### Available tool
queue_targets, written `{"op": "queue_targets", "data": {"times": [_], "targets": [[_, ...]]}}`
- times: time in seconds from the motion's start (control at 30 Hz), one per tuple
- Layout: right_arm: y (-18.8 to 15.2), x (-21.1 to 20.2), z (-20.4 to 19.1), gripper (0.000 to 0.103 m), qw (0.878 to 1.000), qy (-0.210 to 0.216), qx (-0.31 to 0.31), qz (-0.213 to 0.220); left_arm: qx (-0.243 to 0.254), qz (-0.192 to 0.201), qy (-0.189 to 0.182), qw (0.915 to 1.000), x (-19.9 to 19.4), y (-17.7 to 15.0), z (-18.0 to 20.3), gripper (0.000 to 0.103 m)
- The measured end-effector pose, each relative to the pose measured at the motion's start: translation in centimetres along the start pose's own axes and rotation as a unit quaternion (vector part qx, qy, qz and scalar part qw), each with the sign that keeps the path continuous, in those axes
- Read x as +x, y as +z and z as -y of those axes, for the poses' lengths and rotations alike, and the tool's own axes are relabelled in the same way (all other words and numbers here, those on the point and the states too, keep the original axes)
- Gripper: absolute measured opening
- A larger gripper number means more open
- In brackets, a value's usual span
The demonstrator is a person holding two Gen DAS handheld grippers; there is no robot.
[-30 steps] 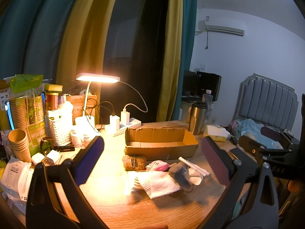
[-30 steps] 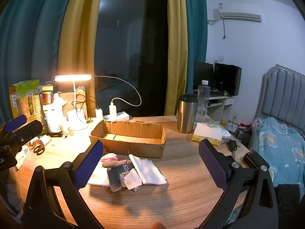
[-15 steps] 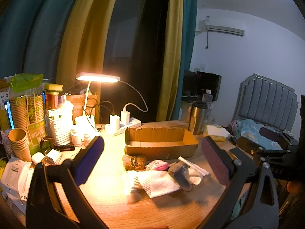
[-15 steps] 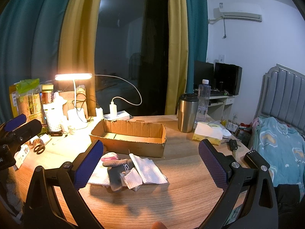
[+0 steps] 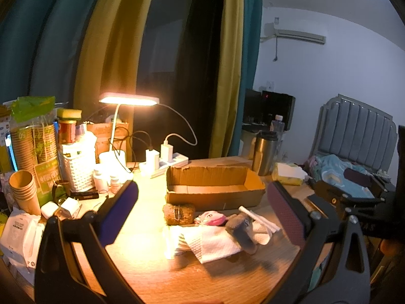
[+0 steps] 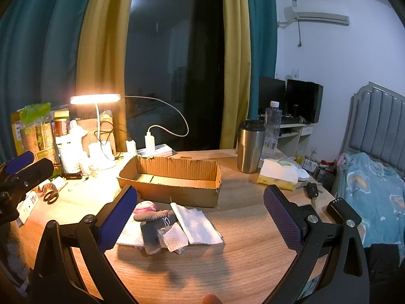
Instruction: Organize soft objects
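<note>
A pile of soft things lies on the round wooden table in front of an open cardboard box (image 5: 215, 187) (image 6: 172, 179): a brown furry pouch (image 5: 178, 213), a small pink item (image 5: 210, 218) (image 6: 144, 206), a grey sock (image 5: 241, 230) (image 6: 152, 228) and white paper towels (image 5: 210, 244) (image 6: 197, 225). My left gripper (image 5: 202, 210) is open and empty, held above the table short of the pile. My right gripper (image 6: 200, 212) is open and empty, also short of the pile. The left gripper's tip shows at the left edge of the right wrist view (image 6: 22, 167).
A lit desk lamp (image 5: 129, 100), power strip with chargers (image 5: 164, 159), white basket (image 5: 77, 169), paper cups (image 5: 22, 192) and clutter fill the table's left. A steel tumbler (image 6: 249, 147), water bottle (image 6: 272, 126), tissue box (image 6: 278, 174) and car key (image 6: 312, 190) stand right. A bed (image 6: 374, 190) lies beyond.
Both grippers have barely shifted; the views are almost the same. Nothing on the table has moved.
</note>
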State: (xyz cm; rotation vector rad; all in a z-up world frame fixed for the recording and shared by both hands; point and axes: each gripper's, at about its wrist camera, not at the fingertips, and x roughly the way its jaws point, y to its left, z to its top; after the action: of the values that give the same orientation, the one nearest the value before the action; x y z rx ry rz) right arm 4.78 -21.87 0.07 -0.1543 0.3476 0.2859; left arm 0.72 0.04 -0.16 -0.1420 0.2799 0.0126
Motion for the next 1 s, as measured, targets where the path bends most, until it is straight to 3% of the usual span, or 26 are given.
{"op": "queue_targets", "data": {"times": [0.33,0.67,1.0], "targets": [[0.4,2.4,1.4,0.102,1.000,-0.004,0.007,-0.020,-0.001,-0.029,0.005,0.9996,2.4,0.4,-0.4,0.102],[0.1,5.4,3.0,0.102,0.999,0.003,0.017,-0.051,-0.006,-0.097,0.012,0.9952,6.8,-1.8,-0.8,0.102],[-1.8,11.0,3.9,0.102,0.993,0.029,0.022,-0.115,0.008,-0.167,-0.001,0.9859,12.1,-4.6,0.7,0.102]]}}
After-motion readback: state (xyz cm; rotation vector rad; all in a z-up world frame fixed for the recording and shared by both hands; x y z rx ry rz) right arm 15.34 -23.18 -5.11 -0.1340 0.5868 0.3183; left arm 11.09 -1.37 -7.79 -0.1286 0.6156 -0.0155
